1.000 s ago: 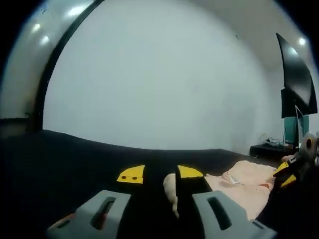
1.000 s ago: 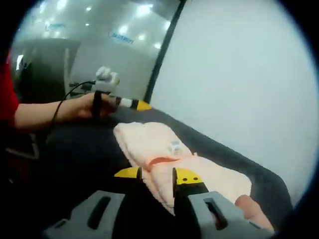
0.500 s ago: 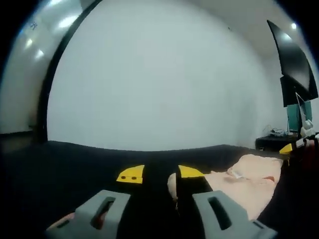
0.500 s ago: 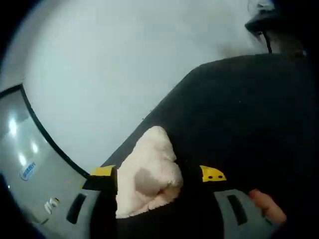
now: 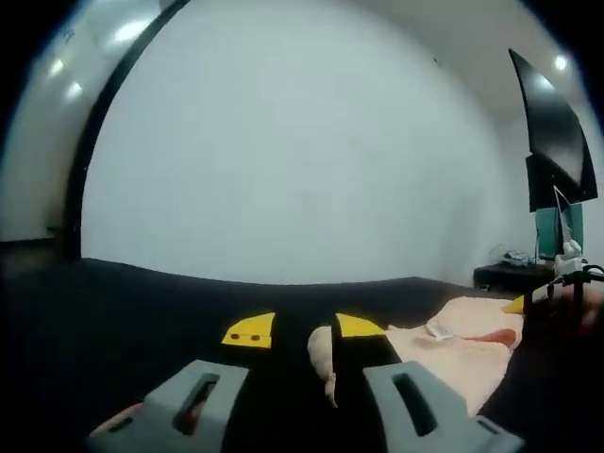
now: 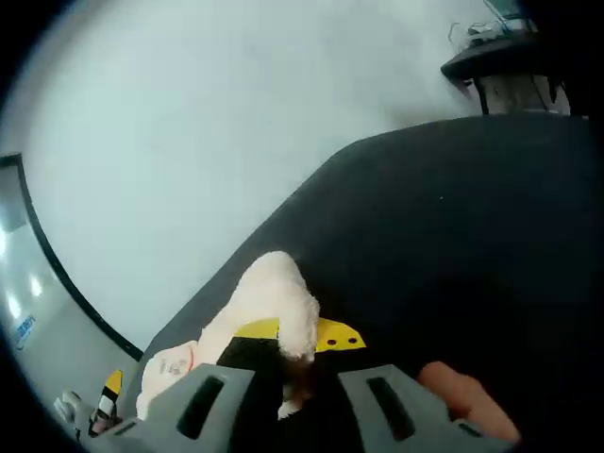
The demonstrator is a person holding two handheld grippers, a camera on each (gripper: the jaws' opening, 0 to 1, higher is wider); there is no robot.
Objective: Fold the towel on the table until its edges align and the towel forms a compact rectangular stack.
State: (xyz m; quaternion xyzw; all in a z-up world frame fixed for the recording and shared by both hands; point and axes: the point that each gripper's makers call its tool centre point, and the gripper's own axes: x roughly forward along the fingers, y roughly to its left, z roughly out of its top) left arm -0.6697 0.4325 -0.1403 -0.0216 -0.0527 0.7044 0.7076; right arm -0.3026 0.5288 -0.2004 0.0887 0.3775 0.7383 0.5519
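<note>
Right gripper (image 6: 300, 342) pinched the towel (image 6: 269, 307) | left gripper (image 5: 304, 330) held its corner, lower middle | weak pinch might drop it.

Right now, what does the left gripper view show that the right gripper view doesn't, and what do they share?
The left gripper view alone shows a dark screen on the wall and the towel's folded bulk lying on the black table. The right gripper view alone shows a fingertip beside the right gripper and a dark stand beyond the table. Both show the pink towel, each gripper pinching an end; the left gripper holds its near corner.
</note>
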